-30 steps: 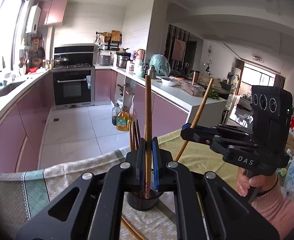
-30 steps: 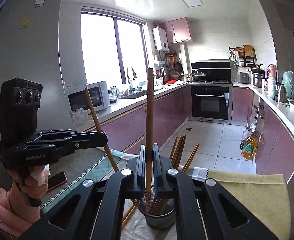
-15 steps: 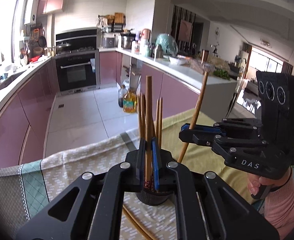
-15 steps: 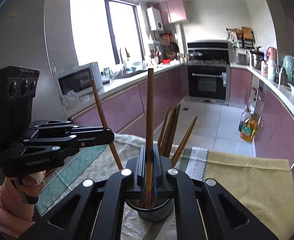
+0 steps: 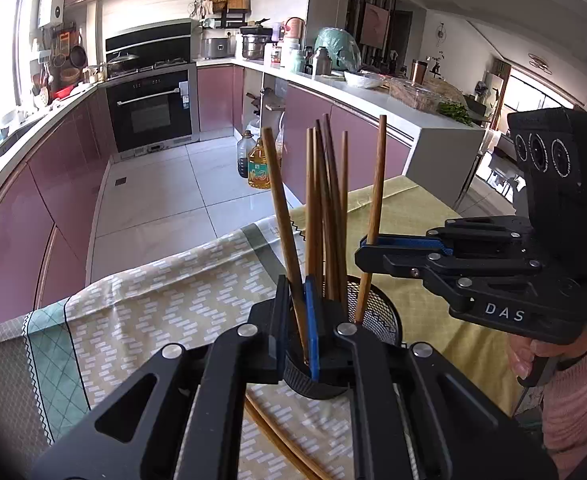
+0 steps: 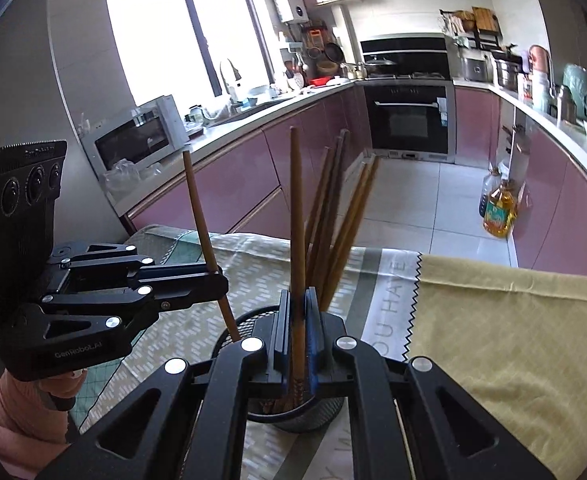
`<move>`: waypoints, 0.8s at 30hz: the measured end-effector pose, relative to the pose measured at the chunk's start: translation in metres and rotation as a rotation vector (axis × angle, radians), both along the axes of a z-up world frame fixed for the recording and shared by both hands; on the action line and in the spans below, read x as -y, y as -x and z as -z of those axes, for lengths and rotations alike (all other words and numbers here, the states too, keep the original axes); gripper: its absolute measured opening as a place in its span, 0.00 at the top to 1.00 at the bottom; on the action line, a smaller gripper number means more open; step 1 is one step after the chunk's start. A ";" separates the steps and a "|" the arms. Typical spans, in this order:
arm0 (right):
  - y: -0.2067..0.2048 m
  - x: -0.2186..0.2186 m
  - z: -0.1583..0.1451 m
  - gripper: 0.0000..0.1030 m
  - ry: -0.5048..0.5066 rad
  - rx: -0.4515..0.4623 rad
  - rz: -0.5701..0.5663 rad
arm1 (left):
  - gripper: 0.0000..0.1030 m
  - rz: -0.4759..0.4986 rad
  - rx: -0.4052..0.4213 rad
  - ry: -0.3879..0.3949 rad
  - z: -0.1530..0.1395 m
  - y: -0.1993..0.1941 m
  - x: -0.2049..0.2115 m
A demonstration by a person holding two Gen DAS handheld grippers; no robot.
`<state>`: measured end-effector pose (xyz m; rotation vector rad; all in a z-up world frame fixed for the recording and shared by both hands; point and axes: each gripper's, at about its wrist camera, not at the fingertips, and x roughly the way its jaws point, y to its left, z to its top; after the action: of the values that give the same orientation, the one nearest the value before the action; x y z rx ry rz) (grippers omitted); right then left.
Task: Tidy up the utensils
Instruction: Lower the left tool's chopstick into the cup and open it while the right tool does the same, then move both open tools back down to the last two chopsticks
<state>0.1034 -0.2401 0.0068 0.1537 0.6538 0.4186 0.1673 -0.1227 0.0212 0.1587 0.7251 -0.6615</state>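
Over the black mesh holder [image 5: 377, 320], already holding several brown wooden chopsticks [image 5: 325, 216], both grippers [image 5: 298, 320] [image 6: 298, 340] clamp one chopstick each, two more [image 5: 277, 440] lying beside it.

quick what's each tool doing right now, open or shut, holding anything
Left tool: shut on a chopstick, its lower end down in the mesh holder.
Right tool: shut on another chopstick, over the same holder.

The loose chopsticks [image 5: 277, 436] on the cloth run out of frame.
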 end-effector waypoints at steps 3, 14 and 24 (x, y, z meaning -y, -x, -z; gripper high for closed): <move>-0.001 0.001 0.001 0.92 -0.005 -0.005 0.010 | 0.91 -0.007 -0.007 -0.001 0.004 -0.005 0.000; 0.001 0.011 0.001 0.86 -0.031 0.004 0.041 | 0.83 -0.030 -0.024 0.011 0.015 -0.006 -0.001; 0.034 0.008 -0.009 0.60 -0.060 0.086 -0.008 | 0.53 -0.097 0.075 0.035 0.006 0.030 -0.033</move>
<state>0.0692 -0.2478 0.0159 0.1887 0.5580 0.4502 0.1374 -0.0900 0.0154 0.1147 0.6445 -0.5725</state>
